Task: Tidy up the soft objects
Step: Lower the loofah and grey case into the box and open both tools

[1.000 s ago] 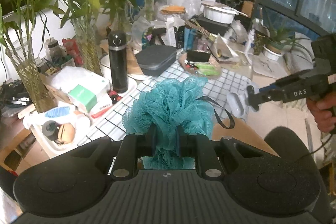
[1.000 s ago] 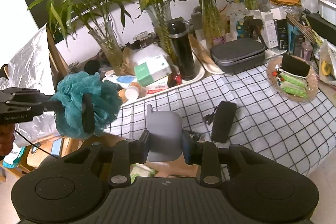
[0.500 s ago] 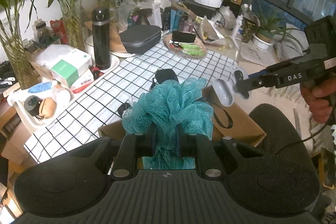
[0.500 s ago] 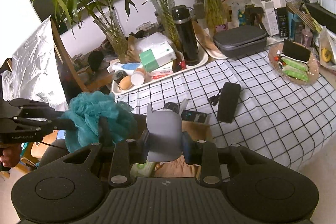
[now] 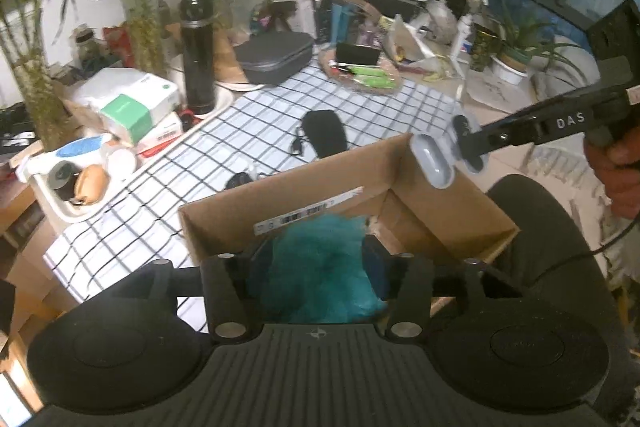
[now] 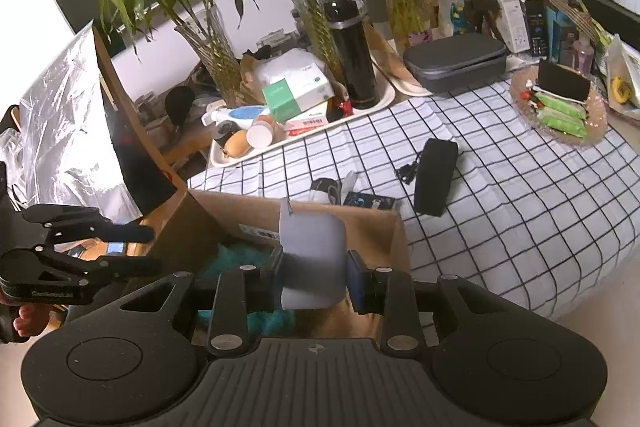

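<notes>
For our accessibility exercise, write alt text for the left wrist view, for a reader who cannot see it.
The left gripper hangs open over a cardboard box with a teal bath pouf below it in the box. The right gripper holds a grey pouch over the box's far corner, beside a checked tablecloth.

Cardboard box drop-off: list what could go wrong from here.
1. The grey pouch, held by the right gripper, hangs near the cardboard box wall; released there, it might catch the rim and fall outside.
2. The left gripper is open right above the teal bath pouf; the mesh could snag on the fingers when it lifts.
3. Both grippers crowd one small box and may bump.
</notes>
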Available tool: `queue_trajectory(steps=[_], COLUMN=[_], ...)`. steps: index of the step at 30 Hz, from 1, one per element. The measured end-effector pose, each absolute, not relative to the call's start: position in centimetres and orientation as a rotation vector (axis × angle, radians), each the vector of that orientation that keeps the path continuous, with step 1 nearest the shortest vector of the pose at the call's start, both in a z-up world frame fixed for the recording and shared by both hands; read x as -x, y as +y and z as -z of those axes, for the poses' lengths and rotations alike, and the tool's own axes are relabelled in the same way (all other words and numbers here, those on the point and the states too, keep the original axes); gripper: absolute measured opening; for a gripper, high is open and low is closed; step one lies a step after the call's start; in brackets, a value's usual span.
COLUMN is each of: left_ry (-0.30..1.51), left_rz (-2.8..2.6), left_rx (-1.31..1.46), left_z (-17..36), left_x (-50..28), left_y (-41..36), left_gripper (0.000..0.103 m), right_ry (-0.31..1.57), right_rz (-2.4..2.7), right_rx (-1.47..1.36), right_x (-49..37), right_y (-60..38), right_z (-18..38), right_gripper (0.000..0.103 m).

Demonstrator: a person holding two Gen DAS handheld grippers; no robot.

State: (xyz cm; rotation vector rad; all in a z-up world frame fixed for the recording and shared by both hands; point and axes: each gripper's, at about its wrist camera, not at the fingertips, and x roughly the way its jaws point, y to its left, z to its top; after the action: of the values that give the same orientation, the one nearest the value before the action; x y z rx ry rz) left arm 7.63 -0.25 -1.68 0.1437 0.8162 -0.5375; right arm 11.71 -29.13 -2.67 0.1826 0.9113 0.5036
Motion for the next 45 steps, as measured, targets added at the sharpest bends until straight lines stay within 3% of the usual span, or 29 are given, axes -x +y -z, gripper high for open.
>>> queue_trajectory(steps=[20,22,24,28,30,31,32,34,39,45], left_ry=[0.826,0.827,0.82,0.811,0.813,0.813,0.813,0.81,0.808,0.821], left_rz=[0.417,0.416,0.413,0.4,0.394,0.392,0.39,0.383,0.348,0.329], left_rx=[-0.127,-0.129,-0.129,-0.142,-0.144,-0.146,-0.147,-0.141,-0.111,-0.103], left_z=[2.3,2.3,2.3,2.3,2.4,2.4,2.4,2.4,2.5,2.7], left_x=[-7.4,-7.5,-7.4,-7.3,-7.4,-7.4,-7.4,-7.4,-7.6,-7.9], left_y=[0.7,0.8,0.8,0.8,0.8,0.8,0.8,0.9,1.6,2.1], left_gripper=[0.05,0.052,0.067,0.067,0.068,0.068,0.068,0.068,0.068,0.072], right_ry=[0.946,0.946,0.946,0.944,0.941,0.945,0.947,0.926,0.921,0.93], right_rz=[-0.499,-0.499,-0.498,-0.499,-0.503,-0.499,-0.486,-0.455,-0.462,-0.451], right_rx=[-0.17,-0.169,-0.165,-0.163,-0.157,-0.154,-0.152,-0.146,-0.149,-0.114], right_x=[-11.8,-11.8,-11.9,-12.1,-12.5,-12.7,-12.9,-13.0,-12.9,-12.4], right_y=[-28.3,-28.3,-28.2,-28.0,-27.9,-27.8,-27.8,-27.9,-28.2,-28.4], right_z=[3.8,3.8,3.8,3.8,3.9,3.9,4.0,4.0,4.1,4.4], right_gripper=[0.035,0.035,0.035,0.036,0.039,0.052,0.073,0.091,0.103,0.103])
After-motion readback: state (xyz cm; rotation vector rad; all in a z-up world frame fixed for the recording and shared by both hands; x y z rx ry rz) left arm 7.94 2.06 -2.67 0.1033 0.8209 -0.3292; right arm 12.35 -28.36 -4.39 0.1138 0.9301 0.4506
